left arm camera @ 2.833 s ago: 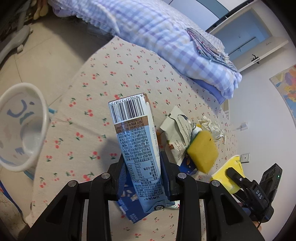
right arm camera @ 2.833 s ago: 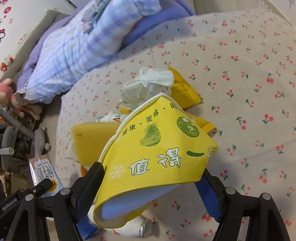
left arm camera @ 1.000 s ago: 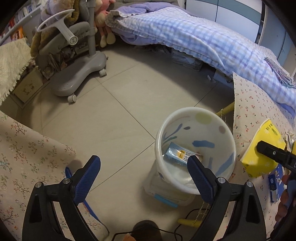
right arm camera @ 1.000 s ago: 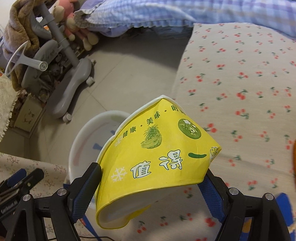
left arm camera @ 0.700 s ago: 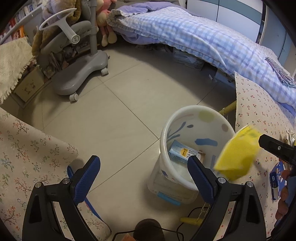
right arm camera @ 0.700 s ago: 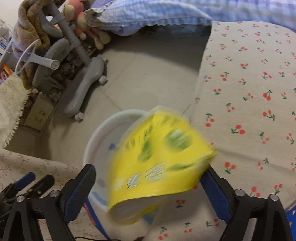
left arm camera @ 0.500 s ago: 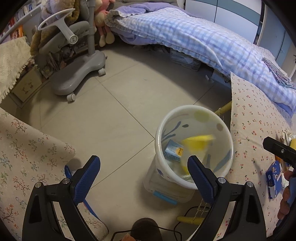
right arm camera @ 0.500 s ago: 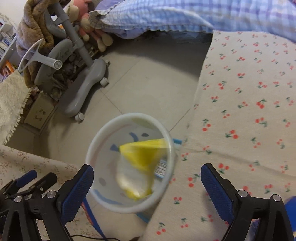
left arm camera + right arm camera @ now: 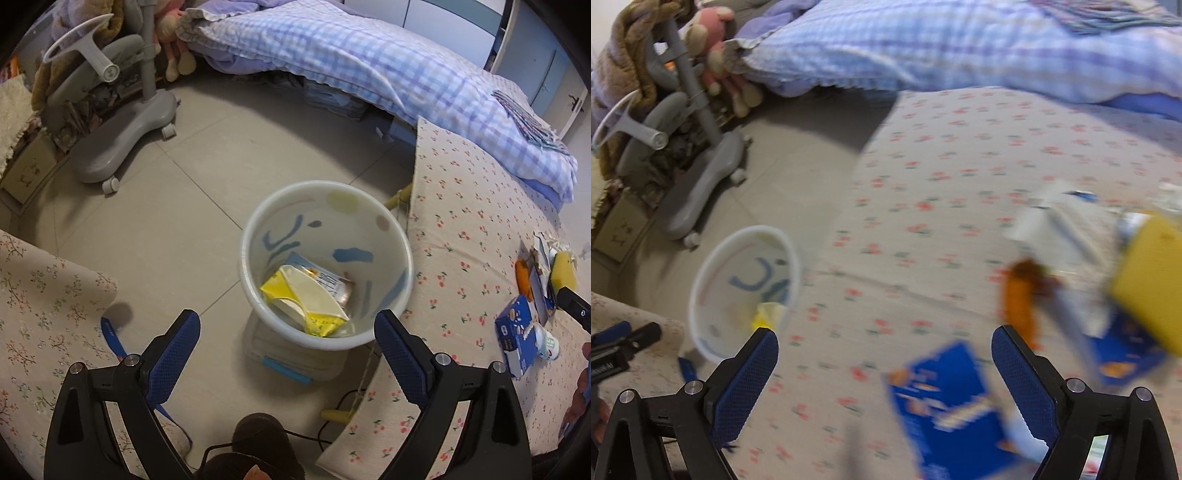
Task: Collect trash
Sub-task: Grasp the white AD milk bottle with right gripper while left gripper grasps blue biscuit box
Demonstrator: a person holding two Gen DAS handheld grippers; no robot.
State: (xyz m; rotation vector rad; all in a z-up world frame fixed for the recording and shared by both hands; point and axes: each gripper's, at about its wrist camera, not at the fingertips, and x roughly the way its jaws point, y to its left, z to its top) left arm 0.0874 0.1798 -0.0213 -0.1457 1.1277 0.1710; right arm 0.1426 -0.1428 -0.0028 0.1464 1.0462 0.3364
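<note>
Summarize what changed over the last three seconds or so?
Both grippers let go: the carton and yellow cup went from the jaws into the white bin. The right gripper, its jaws just opened wide and now empty, swung back over the bed toward the blue box. The left gripper hangs open above the bin. The remaining trash stayed put.
</note>
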